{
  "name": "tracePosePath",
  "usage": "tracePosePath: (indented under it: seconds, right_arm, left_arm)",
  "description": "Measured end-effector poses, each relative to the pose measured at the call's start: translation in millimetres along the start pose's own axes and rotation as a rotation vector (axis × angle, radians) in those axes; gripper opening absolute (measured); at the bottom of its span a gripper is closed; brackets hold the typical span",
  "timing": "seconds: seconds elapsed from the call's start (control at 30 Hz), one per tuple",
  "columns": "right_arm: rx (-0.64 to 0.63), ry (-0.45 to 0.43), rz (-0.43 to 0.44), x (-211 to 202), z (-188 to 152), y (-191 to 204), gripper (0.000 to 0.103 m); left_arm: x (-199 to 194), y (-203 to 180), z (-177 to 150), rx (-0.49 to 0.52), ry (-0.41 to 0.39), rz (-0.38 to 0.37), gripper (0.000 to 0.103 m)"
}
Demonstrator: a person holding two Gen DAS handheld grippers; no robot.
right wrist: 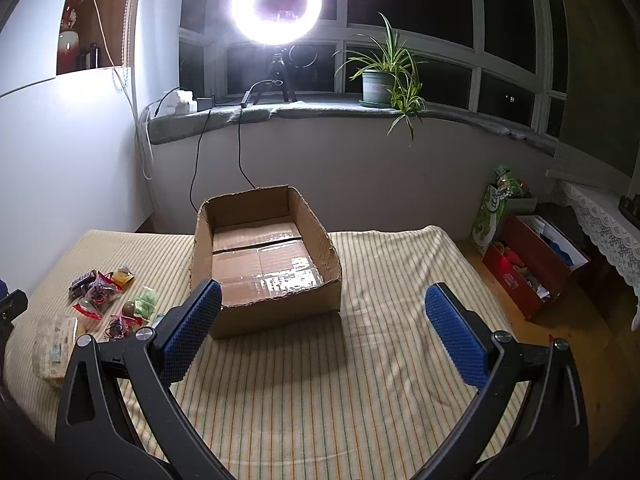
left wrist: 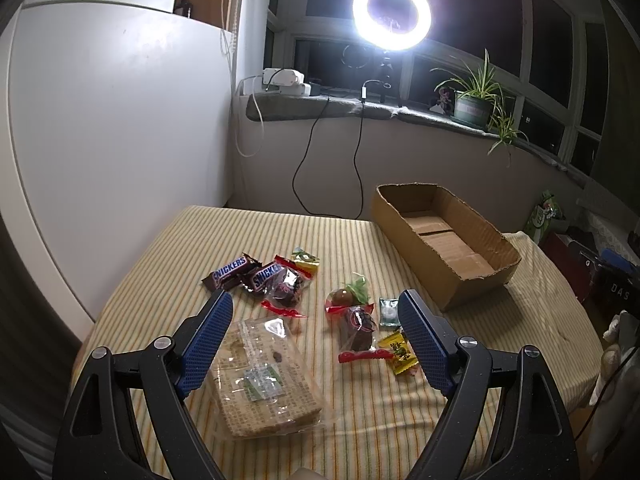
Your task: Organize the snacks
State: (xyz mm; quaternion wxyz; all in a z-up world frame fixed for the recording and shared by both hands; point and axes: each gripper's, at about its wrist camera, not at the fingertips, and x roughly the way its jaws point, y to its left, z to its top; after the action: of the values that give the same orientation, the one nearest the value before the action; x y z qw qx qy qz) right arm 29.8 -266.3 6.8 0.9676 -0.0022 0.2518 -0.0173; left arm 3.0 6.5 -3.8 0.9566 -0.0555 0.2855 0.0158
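Snacks lie on the striped tablecloth (left wrist: 360, 420): two Snickers bars (left wrist: 230, 272), a clear cracker pack (left wrist: 264, 380), red-ended clear candy bags (left wrist: 286, 288), a chocolate egg (left wrist: 343, 297) and small yellow packets (left wrist: 400, 352). My left gripper (left wrist: 316, 312) is open above them, with the cracker pack near its left finger. An empty cardboard box (left wrist: 444, 240) stands at the back right. In the right wrist view my right gripper (right wrist: 322, 300) is open and empty in front of the box (right wrist: 264, 256); the snacks (right wrist: 104, 296) lie to its left.
A bright ring light (left wrist: 392, 14) on a tripod, a potted plant (left wrist: 474, 100) and cables stand on the windowsill behind the table. A white wall is at the left. Bags and a red box (right wrist: 528, 268) sit on the floor at the right.
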Motion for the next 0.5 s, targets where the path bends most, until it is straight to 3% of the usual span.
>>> tracePosePath:
  seconds: [0.5]
  right_arm:
    - [-0.002,0.001,-0.001,-0.7,0.2,-0.2,0.103]
  left_arm:
    - [-1.7,-1.4,2.0,0.004,-0.003,-0.003,0.085]
